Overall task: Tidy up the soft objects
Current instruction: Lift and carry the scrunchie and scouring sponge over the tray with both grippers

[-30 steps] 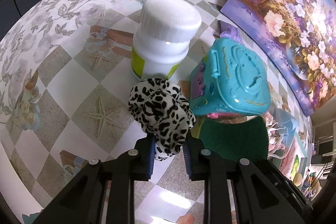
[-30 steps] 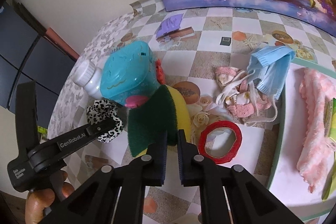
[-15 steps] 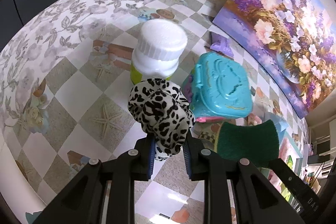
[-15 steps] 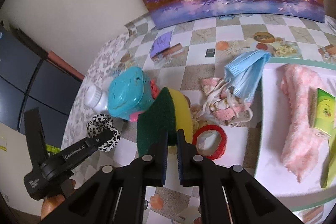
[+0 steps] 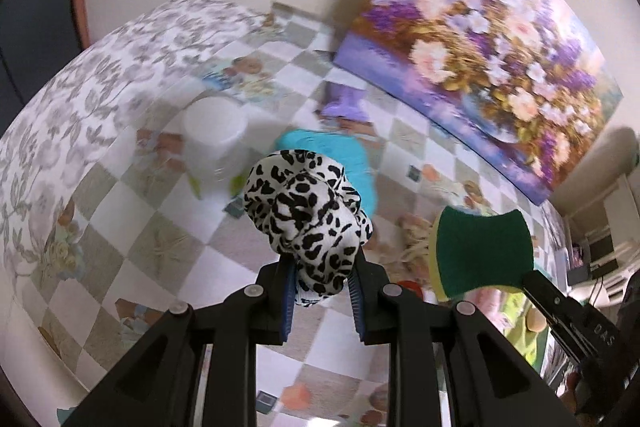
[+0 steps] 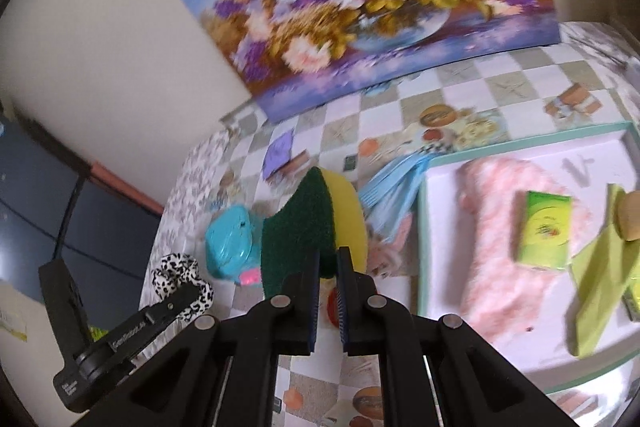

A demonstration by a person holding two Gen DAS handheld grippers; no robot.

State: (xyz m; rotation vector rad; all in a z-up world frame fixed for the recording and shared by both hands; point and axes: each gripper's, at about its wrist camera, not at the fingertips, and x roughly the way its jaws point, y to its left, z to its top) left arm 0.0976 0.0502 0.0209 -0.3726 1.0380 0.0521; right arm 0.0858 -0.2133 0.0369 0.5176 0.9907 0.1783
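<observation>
While both grippers are lifted off the checkered table [image 5: 120, 235], the leopard-print scrunchie [image 5: 308, 215] is pinched tight in the left gripper [image 5: 320, 291], and the green-and-yellow sponge [image 6: 316, 223] is clamped by the right gripper [image 6: 329, 291]. A white tray [image 6: 440, 195] holding a fluffy pink cloth [image 6: 504, 239] is seen just beside the sponge.

Soft, matt spotted cloth scrunchie [image 5: 306, 215], centre frame. Rough green scouring face on yellow foam sponge [image 6: 316, 223]. Fluffy pink cloth [image 6: 508, 239], right. Glossy turquoise plastic case [image 6: 230, 243]. Matt black plastic fingers [image 6: 308, 299].
</observation>
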